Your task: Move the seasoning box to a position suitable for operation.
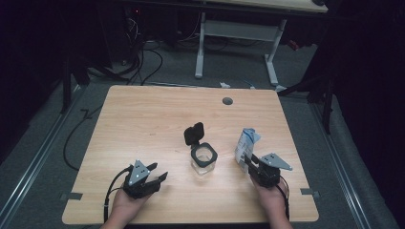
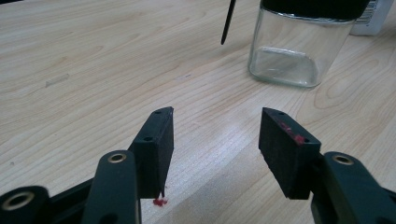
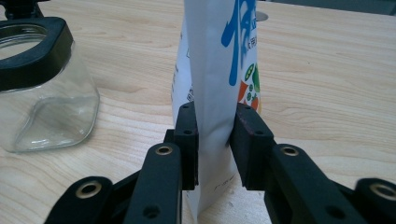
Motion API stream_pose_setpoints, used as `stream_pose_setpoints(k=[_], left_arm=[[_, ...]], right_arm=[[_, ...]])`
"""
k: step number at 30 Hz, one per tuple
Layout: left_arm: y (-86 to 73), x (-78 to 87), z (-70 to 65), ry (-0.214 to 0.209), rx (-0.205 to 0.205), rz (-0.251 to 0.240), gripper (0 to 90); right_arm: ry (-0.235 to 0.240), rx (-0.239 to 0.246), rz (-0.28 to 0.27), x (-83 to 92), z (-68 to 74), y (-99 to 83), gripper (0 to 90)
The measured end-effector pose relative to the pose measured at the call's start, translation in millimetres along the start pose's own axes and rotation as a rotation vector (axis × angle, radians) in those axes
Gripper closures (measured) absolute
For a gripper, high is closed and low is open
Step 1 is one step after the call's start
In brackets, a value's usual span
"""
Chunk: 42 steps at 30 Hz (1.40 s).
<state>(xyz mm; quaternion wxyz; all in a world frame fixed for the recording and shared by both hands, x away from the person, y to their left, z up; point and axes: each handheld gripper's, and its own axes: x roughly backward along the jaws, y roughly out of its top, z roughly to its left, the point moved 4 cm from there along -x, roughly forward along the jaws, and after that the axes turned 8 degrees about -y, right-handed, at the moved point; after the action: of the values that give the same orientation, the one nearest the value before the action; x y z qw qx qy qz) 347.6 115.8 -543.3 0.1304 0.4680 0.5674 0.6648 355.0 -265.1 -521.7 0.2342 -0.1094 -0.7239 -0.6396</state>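
Note:
A clear glass jar (image 1: pixel 204 160) with a black rim and its black hinged lid (image 1: pixel 194 133) flipped up stands at the table's middle. To its right an upright white pouch (image 1: pixel 247 145) with blue lettering is held by my right gripper (image 1: pixel 249 163). Seen from the right gripper view, both black pads press the pouch (image 3: pixel 219 70) low on its sides, the jar (image 3: pixel 44 88) at the left. My left gripper (image 1: pixel 157 172) rests near the front left, open with nothing between its pads (image 2: pixel 156 144). Ahead of the left gripper (image 2: pixel 215 144) stands the jar (image 2: pixel 299 46).
The wooden table (image 1: pixel 143 114) has a grey cable grommet (image 1: pixel 227 100) near its far edge. Beyond the table are white desk legs (image 1: pixel 200 47) and cables on the grey floor. Small red specks lie on the wood by the left jaw (image 2: pixel 159 201).

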Motion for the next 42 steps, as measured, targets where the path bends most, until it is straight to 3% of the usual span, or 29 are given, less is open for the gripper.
stream_pose_setpoints(k=[7,9,15,22,24,26,32,36,37,38,42], left_arm=[[-0.1,-0.6,-1.1,-0.002,-0.005,0.002,45.6],[-0.2,-1.0,-1.1,-0.002,-0.007,0.004,45.6],[-0.5,-1.9,-1.4,-0.005,-0.008,0.007,45.6],[-0.4,-2.1,-1.3,-0.008,-0.011,0.008,45.5],[-0.4,-1.6,-0.6,-0.006,-0.010,0.008,45.5],[-0.5,-1.1,0.0,-0.003,-0.009,0.006,45.5],[-0.5,-0.5,0.4,-0.002,-0.009,0.002,45.5],[1.5,0.9,-1.7,-0.014,-0.014,-0.020,45.9],[1.6,0.7,-1.9,-0.014,-0.015,-0.022,45.9],[1.4,0.1,-2.0,-0.019,-0.013,-0.018,46.0],[1.3,-0.2,-2.4,-0.022,-0.012,-0.016,46.2]], right_arm=[[-0.011,-0.002,0.003,4.6,0.7,-2.2,60.9],[-0.027,0.017,-0.001,7.9,4.0,-4.0,58.6],[-0.048,0.038,-0.019,14.8,10.7,-2.0,58.9],[-0.101,0.039,-0.028,16.4,11.0,10.8,68.6],[-0.110,0.042,-0.023,13.9,10.4,13.4,78.6],[-0.108,0.046,-0.023,12.4,8.8,15.0,84.6],[-0.074,0.032,-0.009,9.5,-6.5,17.6,85.6],[-0.047,-0.003,-0.007,9.2,-12.2,17.0,79.1],[-0.047,-0.003,-0.007,9.2,-12.2,17.0,79.1],[-0.042,-0.003,-0.002,8.1,-11.5,16.0,72.0],[-0.037,-0.004,0.012,5.5,-9.2,13.0,66.6]])
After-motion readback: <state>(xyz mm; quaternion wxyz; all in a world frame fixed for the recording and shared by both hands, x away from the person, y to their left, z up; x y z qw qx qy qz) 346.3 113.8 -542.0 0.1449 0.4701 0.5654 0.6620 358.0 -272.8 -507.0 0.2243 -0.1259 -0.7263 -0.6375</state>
